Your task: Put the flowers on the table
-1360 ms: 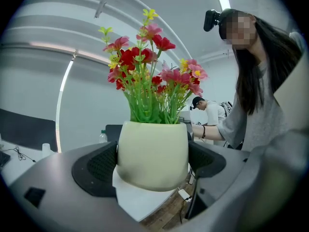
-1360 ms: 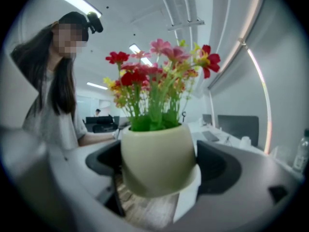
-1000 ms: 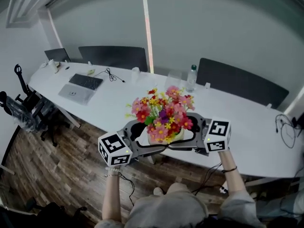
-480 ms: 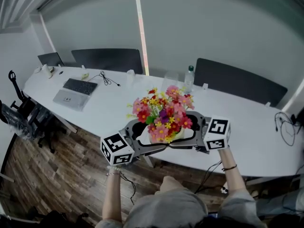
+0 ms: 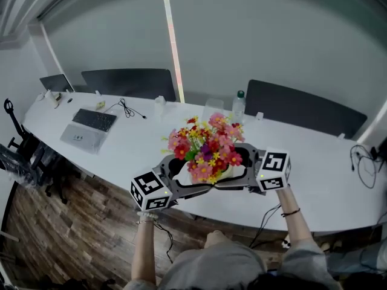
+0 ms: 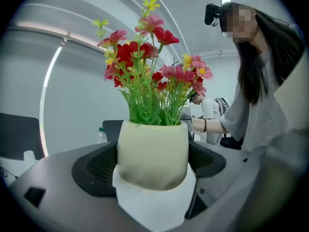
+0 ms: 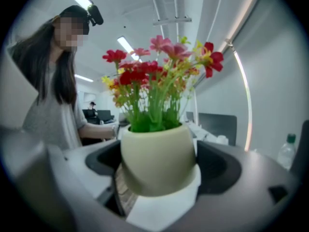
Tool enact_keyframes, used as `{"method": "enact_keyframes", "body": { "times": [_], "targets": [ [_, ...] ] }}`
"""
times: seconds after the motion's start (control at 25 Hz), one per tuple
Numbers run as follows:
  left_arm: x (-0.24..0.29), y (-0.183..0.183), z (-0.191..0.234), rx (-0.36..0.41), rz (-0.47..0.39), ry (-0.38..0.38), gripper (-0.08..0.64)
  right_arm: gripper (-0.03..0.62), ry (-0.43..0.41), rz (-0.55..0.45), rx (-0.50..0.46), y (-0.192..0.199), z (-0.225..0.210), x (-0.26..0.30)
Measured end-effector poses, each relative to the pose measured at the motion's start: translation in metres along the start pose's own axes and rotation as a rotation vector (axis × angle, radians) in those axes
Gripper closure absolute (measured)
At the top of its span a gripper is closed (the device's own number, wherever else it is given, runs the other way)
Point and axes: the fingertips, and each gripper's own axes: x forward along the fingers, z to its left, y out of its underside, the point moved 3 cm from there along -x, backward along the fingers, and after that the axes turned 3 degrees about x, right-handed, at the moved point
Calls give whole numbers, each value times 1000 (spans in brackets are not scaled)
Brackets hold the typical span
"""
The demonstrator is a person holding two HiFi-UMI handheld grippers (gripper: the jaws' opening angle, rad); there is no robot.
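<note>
A cream pot [image 5: 213, 173] of red, pink and yellow flowers [image 5: 205, 148] hangs in the air over the near edge of the long white table [image 5: 320, 168]. My left gripper [image 5: 181, 179] and right gripper [image 5: 242, 174] clasp it from opposite sides. In the left gripper view the pot [image 6: 152, 153] fills the gap between the dark jaws of the left gripper [image 6: 150, 164], with white tabletop below it. In the right gripper view the right gripper [image 7: 158, 166] hugs the pot [image 7: 157, 156] the same way, with wood floor and table edge underneath.
On the table stand a laptop [image 5: 89, 127] at the far left, a cup [image 5: 159, 104] and a water bottle [image 5: 238, 106] behind the flowers, and cables [image 5: 363, 162] at the right. Dark chairs [image 5: 130, 83] [image 5: 302, 107] line the far side. Wood floor [image 5: 72, 222] lies below.
Both grippers have carried the pot forward, so it now sits further over the table's near edge. The grip on the pot has not changed.
</note>
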Motion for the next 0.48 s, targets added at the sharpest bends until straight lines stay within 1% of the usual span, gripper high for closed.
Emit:
{"method": "enact_keyframes", "body": {
  "times": [0.2, 0.48],
  "targets": [
    [9, 2, 22, -10, 14, 2, 112, 130, -2, 3, 12, 0, -24, 2],
    [18, 6, 38, -26, 27, -32, 112, 130, -38, 13, 15, 2, -44, 3]
  ]
}}
